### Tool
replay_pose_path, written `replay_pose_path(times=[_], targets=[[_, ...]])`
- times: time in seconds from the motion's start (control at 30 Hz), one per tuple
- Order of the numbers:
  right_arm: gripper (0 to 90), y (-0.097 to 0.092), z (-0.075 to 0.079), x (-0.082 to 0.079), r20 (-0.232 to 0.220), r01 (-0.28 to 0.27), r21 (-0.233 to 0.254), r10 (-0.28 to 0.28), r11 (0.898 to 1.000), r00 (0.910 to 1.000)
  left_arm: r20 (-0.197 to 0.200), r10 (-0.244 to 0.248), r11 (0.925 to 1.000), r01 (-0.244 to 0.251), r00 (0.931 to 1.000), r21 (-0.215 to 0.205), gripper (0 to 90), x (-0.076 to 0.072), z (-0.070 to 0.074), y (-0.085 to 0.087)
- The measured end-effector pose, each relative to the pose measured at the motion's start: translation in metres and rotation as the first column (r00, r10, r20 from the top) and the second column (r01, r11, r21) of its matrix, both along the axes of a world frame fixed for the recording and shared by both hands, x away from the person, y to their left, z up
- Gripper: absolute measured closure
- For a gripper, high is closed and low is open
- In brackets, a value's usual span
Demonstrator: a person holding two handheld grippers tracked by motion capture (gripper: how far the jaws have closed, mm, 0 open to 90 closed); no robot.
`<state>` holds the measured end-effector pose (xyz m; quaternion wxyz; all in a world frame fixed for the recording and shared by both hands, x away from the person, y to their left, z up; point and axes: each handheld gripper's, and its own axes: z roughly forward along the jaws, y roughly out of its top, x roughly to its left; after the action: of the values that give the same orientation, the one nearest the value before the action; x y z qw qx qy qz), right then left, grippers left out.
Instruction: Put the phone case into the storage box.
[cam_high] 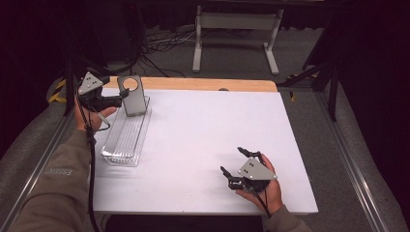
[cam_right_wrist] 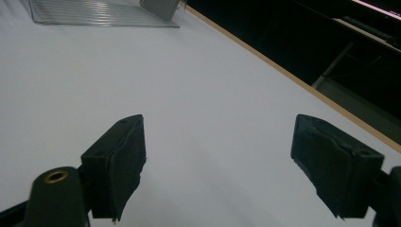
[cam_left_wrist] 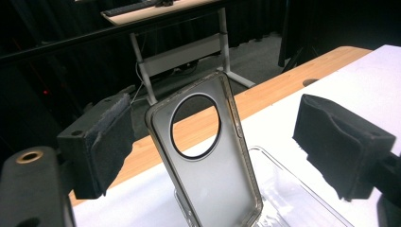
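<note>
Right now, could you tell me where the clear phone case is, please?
In the high view the phone case stands tilted at the far end of the clear tray, at the table's far left, beside the open left claw.

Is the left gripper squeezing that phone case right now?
No. In the left gripper view, the phone case stands between wide-open jaws, neither pad touching it.

Sleeve point(cam_high: 53, 188) lettering — faint, roughly "ESSEN…" — not fully readable.
</note>
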<state>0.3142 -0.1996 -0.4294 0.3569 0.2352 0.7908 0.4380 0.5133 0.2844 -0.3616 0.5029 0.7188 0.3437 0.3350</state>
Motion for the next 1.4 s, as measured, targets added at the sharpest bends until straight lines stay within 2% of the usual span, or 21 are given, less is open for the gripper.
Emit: replay_pose_path(times=[0.5, 0.67, 1.0, 1.17, 1.3, 1.4], targets=[[19.5, 0.0, -0.001, 0.0, -0.003, 0.004, 0.001, -0.004, 1.0, 1.0, 0.009, -0.017, 0.9998, 0.017, 0.9998, -0.01, 12.3, -0.012, 0.001, -0.001], [19.5, 0.001, 0.0, -0.001, -0.001, 0.006, -0.001, -0.006, 1.0, 1.0, 0.017, -0.017, 0.9998, 0.017, 0.9997, -0.005, 12.3, -0.02, 0.0, -0.003], [19.5, 0.0, 0.0, 0.0, -0.001, 0.008, 0.0, -0.008, 1.0, 1.0, 0.024, -0.034, 0.9991, 0.035, 0.9991, -0.023, 11.7, -0.034, -0.002, -0.003], [19.5, 0.001, 0.0, -0.001, -0.001, 0.008, 0.003, -0.008, 1.0, 1.0, 0.027, -0.048, 0.9988, 0.048, 0.9985, -0.013, 10.8, -0.041, -0.001, -0.006], [19.5, 0.001, 0.0, 0.0, 0.001, 0.008, 0.001, -0.008, 1.0, 1.0, 0.042, -0.056, 0.9981, 0.057, 0.9976, -0.025, 10.6, -0.047, 0.001, -0.007], [19.5, 0.001, 0.0, 0.0, 0.0, 0.007, 0.002, -0.007, 1.0, 1.0, 0.048, -0.063, 0.9978, 0.064, 0.9969, -0.016, 10.3, -0.052, 0.001, -0.008]])
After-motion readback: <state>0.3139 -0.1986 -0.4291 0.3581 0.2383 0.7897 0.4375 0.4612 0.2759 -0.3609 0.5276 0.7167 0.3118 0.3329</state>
